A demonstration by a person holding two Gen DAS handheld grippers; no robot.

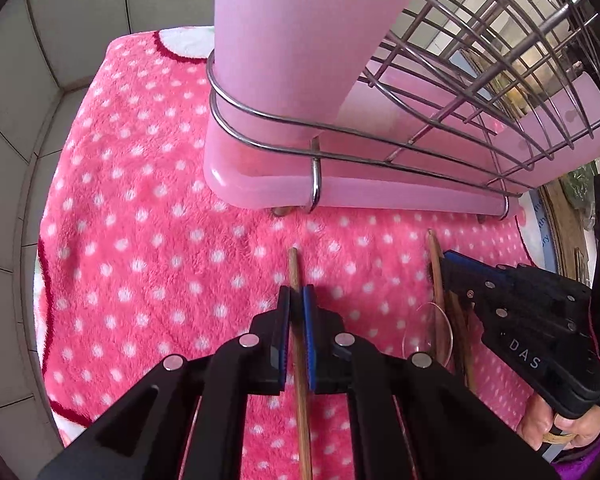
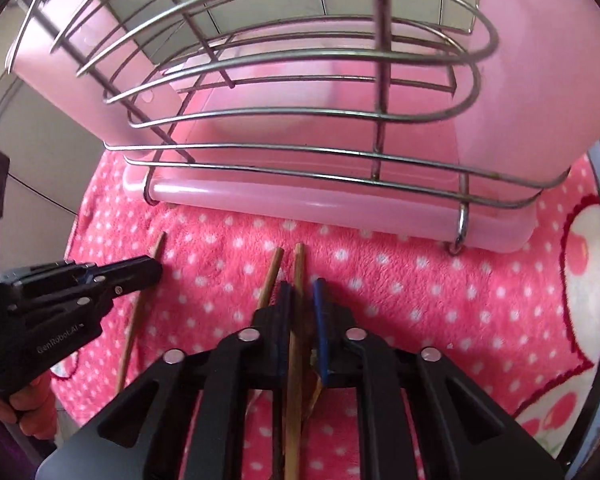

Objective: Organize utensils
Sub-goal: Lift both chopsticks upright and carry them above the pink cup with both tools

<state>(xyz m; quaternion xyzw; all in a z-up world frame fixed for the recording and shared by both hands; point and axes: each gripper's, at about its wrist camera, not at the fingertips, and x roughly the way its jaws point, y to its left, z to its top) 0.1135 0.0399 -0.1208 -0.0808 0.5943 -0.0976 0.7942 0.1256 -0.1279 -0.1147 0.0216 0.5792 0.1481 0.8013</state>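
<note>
1. Chopsticks are the deal here: brown wooden sticks lying on a fluffy pink blanket (image 1: 140, 240) with white dots, just in front of the rack.
2. The left gripper (image 1: 296, 300) is clamped tight on a single chopstick (image 1: 300, 360). The stick runs straight between the blue pads, its tip poking out past them toward the rack.
3. The right gripper (image 2: 302, 292) is closed down on another chopstick (image 2: 298, 280); in its own view the stick sits between the pads, against the left one. No earlier shot, so that's all I've got on it.
4. A loose chopstick (image 2: 270, 276) lies just left of the right gripper's fingers, angled and close to the gripped one. More sticks seem to sit under that gripper, hard to count.
5. From the left view there's a clear round thing (image 1: 428, 336) beside those sticks; can't tell what it is.
6. The rack: a metal wire basket (image 2: 300, 112) standing in a translucent pink plastic tray (image 2: 300, 204), all resting on the blanket.
7. Grey tiled wall (image 1: 40, 60) behind.
</note>
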